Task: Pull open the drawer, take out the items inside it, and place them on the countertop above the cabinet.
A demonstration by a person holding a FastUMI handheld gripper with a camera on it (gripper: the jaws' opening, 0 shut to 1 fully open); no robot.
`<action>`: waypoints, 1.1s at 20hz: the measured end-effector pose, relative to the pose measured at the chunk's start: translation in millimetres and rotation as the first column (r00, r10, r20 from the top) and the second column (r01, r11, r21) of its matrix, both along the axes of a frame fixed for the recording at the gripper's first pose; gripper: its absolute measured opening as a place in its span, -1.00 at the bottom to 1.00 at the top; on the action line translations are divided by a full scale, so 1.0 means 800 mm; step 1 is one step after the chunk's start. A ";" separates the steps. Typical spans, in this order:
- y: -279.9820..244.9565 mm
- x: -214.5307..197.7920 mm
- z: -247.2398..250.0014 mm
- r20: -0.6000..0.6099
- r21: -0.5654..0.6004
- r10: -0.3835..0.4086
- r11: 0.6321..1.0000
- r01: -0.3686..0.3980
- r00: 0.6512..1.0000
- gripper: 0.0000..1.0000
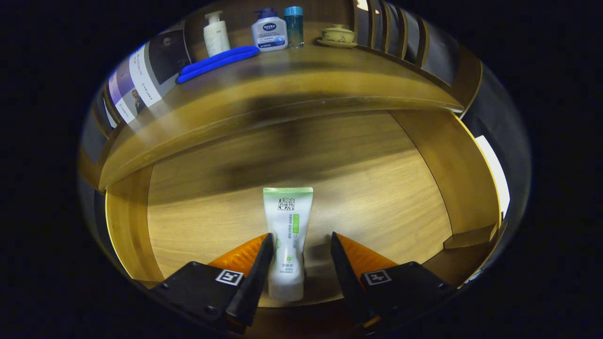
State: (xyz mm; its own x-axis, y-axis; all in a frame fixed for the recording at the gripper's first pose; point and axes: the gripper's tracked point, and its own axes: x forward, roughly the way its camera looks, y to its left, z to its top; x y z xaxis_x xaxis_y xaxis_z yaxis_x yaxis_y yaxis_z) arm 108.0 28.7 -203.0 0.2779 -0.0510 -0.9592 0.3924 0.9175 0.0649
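Note:
The wooden drawer point(132, 226) is pulled out below me. A white tube with a green end point(287, 235) lies flat on its floor, cap end toward me. My gripper point(301, 242) is open and hangs over the drawer. The tube's lower half lies between the fingers, close to the left finger point(261, 259), with a gap to the right finger. Above the drawer runs the wooden countertop point(301, 89). On it sit a folded blue cloth point(217, 62), a white pump bottle point(215, 34), a white lotion bottle with a blue cap point(269, 30) and a small blue-capped bottle point(294, 26).
A lidded ceramic cup on a saucer point(337, 35) stands at the right of the countertop, by a slatted wooden frame point(400, 40). The drawer's side walls point(464, 179) rise left and right. Printed panels point(141, 75) lean at the counter's left.

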 end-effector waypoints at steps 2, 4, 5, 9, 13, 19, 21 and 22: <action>-0.001 0.000 -0.002 -0.005 0.004 -0.008 1.000 0.008 1.000 0.30; 0.015 0.003 -0.002 0.014 0.067 -0.024 0.998 0.023 1.000 0.04; 0.013 0.009 -0.018 0.025 0.062 -0.028 0.998 0.026 0.999 -0.09; 0.009 0.007 0.004 0.071 0.033 -0.023 0.999 0.021 0.997 -0.47; 0.019 0.029 0.020 0.195 0.075 -0.021 0.997 0.006 0.981 -0.88; 0.006 0.013 0.023 0.207 0.036 -0.087 0.996 0.081 0.974 -0.88; -0.003 0.006 0.029 0.211 0.011 -0.088 0.996 0.088 0.973 -0.88; -0.004 0.005 0.034 0.222 0.010 -0.098 0.995 0.098 0.970 -0.88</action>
